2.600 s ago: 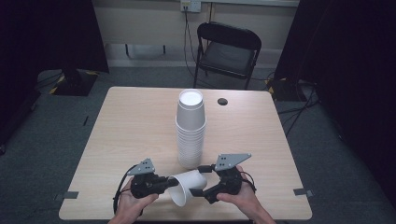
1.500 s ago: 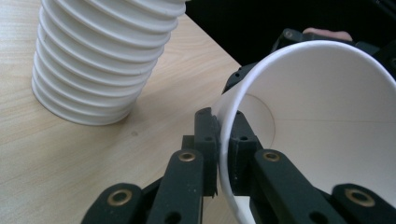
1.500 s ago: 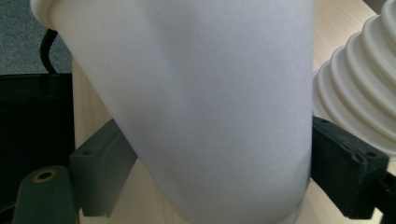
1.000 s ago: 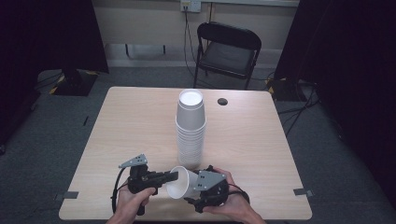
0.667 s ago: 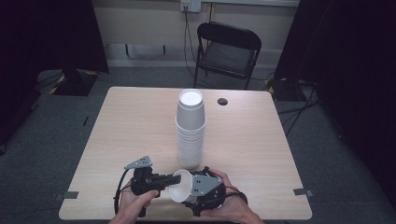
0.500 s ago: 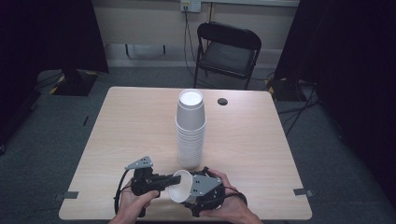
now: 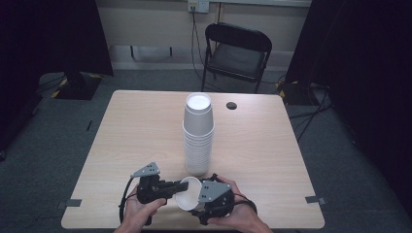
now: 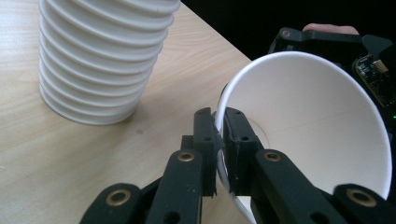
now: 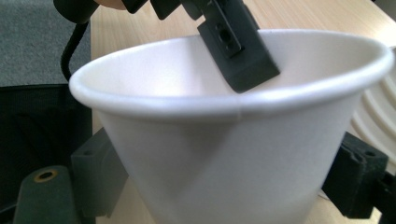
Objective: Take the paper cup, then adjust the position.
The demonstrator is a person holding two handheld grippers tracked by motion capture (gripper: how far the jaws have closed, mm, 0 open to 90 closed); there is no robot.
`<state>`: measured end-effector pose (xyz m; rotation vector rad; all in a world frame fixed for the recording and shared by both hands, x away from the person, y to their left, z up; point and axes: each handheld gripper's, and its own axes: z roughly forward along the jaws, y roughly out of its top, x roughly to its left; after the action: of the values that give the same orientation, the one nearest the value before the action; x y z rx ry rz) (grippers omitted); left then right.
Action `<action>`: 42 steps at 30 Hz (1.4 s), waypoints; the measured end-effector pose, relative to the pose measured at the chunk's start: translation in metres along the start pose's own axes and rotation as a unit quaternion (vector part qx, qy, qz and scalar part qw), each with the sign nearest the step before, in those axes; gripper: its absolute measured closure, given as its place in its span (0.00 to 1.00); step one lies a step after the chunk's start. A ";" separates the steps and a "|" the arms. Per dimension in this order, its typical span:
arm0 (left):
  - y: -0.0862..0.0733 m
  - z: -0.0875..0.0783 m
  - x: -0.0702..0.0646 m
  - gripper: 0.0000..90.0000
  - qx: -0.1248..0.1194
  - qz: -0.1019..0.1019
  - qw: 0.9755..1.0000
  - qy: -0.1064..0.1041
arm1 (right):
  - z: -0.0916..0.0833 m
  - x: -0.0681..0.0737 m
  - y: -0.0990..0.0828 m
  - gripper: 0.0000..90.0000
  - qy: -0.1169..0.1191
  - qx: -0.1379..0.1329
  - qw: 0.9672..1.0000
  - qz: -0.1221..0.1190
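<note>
A white paper cup [image 7: 187, 194] is held on its side just above the table's front edge, mouth toward the left. My left gripper [image 7: 179, 186] is shut on its rim, one finger inside and one outside [image 8: 219, 135]. My right gripper [image 7: 195, 203] has its jaws on either side of the cup's body [image 9: 224, 177], and both pads touch the wall. Those jaws have just been opening a little with the cup between them. A tall stack of white cups [image 7: 198, 133] stands upside down just behind.
The light wooden table [image 7: 136, 136] has a small black round thing [image 7: 231, 105] near its far edge. A black folding chair [image 7: 236, 48] stands beyond it. Dark curtains hang on both sides, and grey carpet surrounds the table.
Since the earliest frame my right gripper has rolled over and come round the cup, and my left gripper has shifted right onto the rim. Nothing has visibly moved in the last half second.
</note>
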<state>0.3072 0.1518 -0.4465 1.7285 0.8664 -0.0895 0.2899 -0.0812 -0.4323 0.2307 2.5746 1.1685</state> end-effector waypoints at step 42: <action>0.002 -0.032 0.020 0.17 -0.045 0.113 0.983 0.140 | -0.045 -0.063 -0.042 0.17 -0.091 -0.054 0.977 0.182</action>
<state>0.3115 0.1887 -0.4429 1.7673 0.8557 0.3471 0.3328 -0.1570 -0.4228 0.7745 2.3596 1.3341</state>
